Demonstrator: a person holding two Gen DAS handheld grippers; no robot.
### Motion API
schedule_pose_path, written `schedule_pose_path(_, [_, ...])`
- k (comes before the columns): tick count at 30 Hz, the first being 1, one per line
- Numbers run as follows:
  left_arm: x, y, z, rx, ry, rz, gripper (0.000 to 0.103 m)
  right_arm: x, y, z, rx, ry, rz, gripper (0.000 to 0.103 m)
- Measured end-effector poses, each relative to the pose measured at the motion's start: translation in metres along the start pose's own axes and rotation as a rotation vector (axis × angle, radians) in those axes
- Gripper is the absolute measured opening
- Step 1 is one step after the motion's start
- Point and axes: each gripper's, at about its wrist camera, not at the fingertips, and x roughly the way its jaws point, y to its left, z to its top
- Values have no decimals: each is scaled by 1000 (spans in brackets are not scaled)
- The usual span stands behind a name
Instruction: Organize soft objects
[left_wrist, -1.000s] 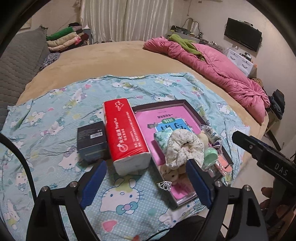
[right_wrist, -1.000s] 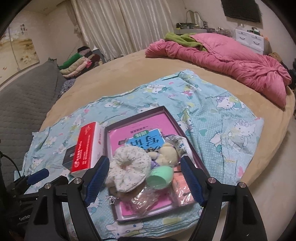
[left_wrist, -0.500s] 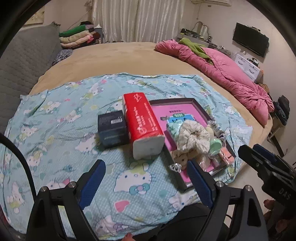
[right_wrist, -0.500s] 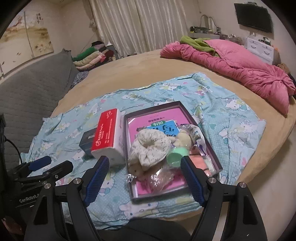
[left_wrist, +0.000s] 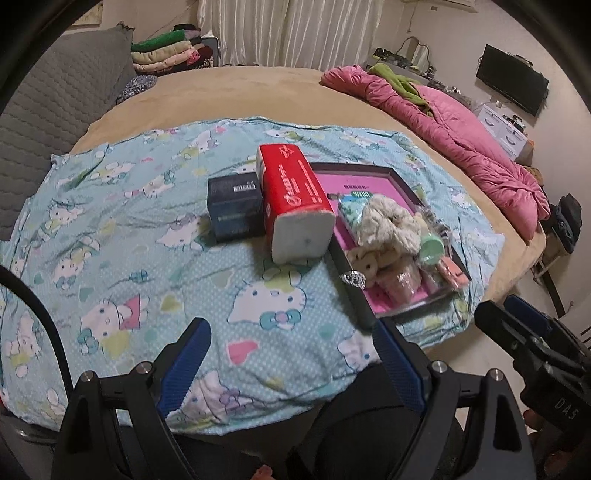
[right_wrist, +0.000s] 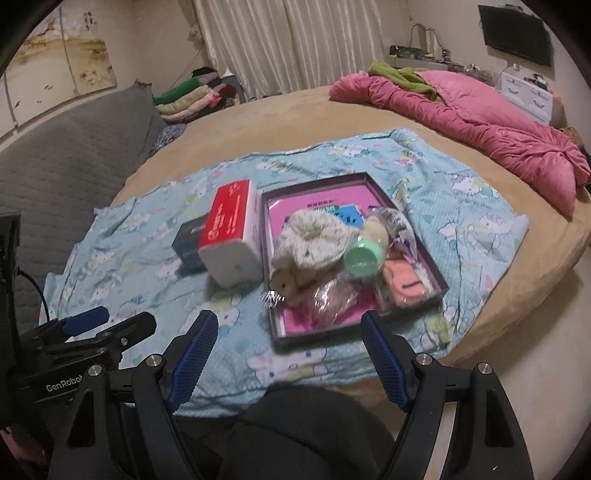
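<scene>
Both my tongs, left (left_wrist: 291, 356) & right (right_wrist: 286, 349), released, empty. I'd approach scrunchie (right_wrist: 314, 240) in tray (right_wrist: 436, 275) slow, pinch its rim.

Bed (left_wrist: 258, 92): round, tan cover, fills mid scene
Patterned sheet (left_wrist: 110, 229): light blue, cartoon cats, spread over near half of bed
Pink quilt (right_wrist: 480, 110): bunched at far right edge
Green cloth (right_wrist: 402, 75): lying on quilt's far end
Curtains (right_wrist: 295, 40): pale, closed, far wall
Television (left_wrist: 511, 85): dark, far right wall
Folded pile (left_wrist: 166, 51): far left, beside grey headboard (left_wrist: 55, 110)
</scene>
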Motion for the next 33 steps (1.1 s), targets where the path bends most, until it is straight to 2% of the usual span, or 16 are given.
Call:
schedule_pose_path(6, [-1,-6,-12,-3,19,-9,89,-3,0,-10,3,15,16,81])
schedule_pose_path(33, [8,-10,-18,8,49,25,89,6,2,-17,-9,45,20,81])
